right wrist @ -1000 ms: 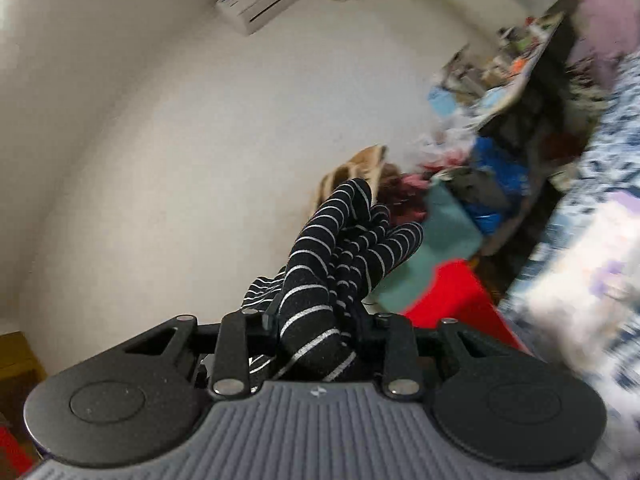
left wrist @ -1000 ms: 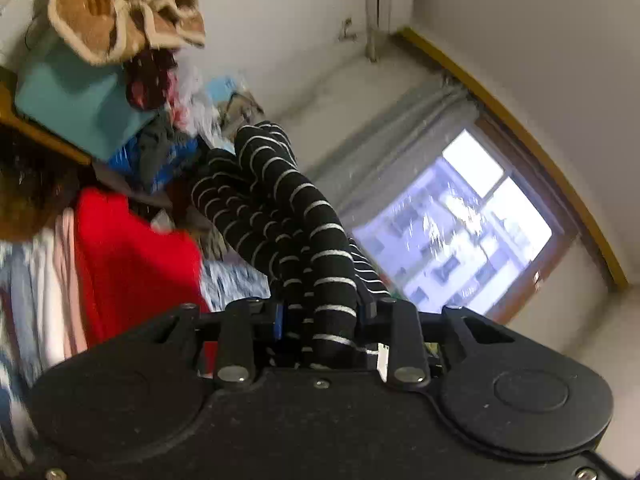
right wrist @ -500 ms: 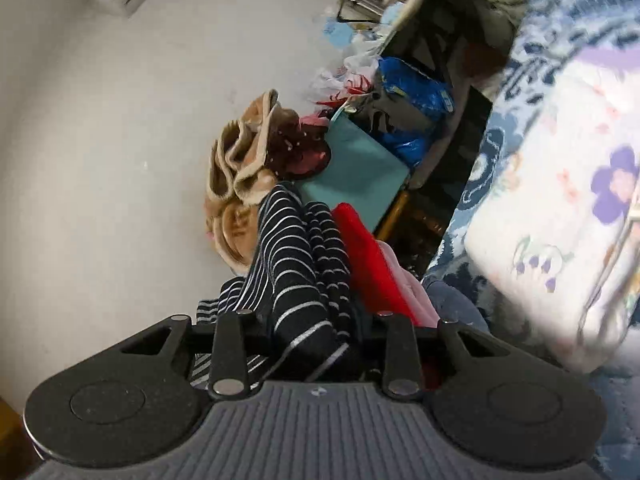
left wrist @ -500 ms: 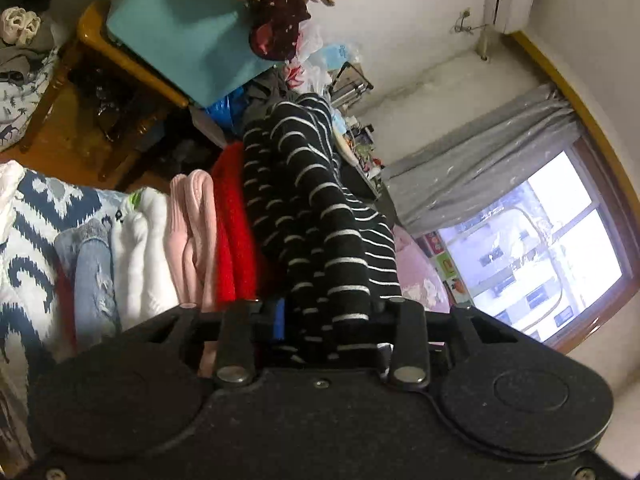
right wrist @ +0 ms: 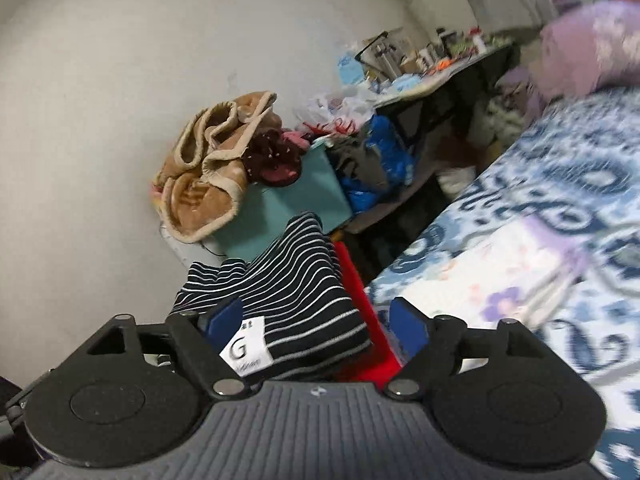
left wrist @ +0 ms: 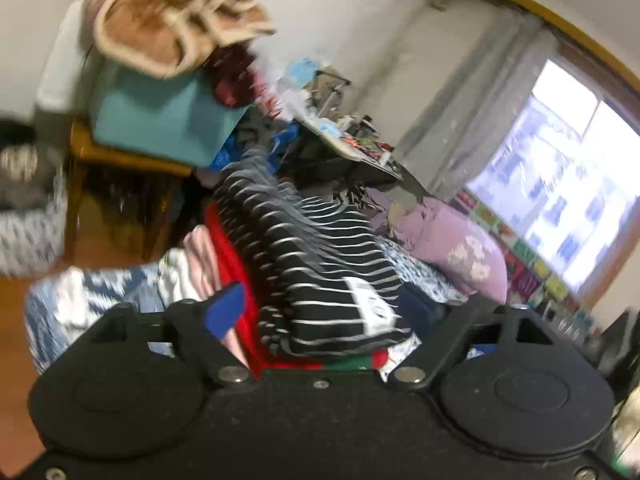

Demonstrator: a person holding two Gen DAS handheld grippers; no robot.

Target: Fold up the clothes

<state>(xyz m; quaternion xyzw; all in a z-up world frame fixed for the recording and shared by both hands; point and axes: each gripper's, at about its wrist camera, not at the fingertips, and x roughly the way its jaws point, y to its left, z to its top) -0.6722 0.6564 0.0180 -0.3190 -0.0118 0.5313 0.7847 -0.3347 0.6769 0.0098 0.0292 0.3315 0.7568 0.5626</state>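
A folded black-and-white striped garment (left wrist: 320,280) was seen lying on a red garment (left wrist: 236,264), between the opening, released fingers of the left gripper (left wrist: 320,312) and right gripper (right wrist: 316,320).

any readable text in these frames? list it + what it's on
"G": white tag on the striped garment, right wrist view.
"at": cut-off letters at the top of that tag.
A smaller line under the "G": too blurred to read.
Left wrist view: the same tag shows dark marks, blurred, unreadable.
Nothing else legible.
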